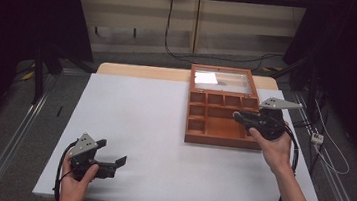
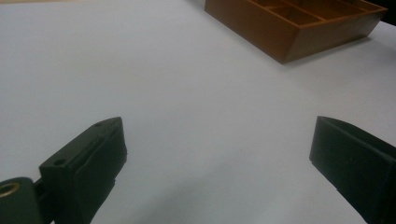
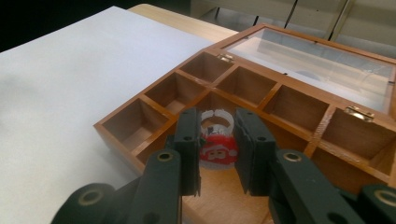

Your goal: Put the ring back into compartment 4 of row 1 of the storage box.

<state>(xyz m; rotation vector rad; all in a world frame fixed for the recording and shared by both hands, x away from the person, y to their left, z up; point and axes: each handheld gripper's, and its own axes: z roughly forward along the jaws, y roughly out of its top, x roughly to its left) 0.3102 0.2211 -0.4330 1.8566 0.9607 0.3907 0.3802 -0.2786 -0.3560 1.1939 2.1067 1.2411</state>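
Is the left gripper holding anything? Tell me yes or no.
No: in the left gripper view the left gripper has its jaws spread wide, with just the bare white table between them.

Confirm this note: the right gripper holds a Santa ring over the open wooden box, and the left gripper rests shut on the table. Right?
Not quite. The left gripper is open: the left gripper view shows its jaws spread wide over the bare table. The rest stands: the right gripper holds the Santa ring over the open wooden box.
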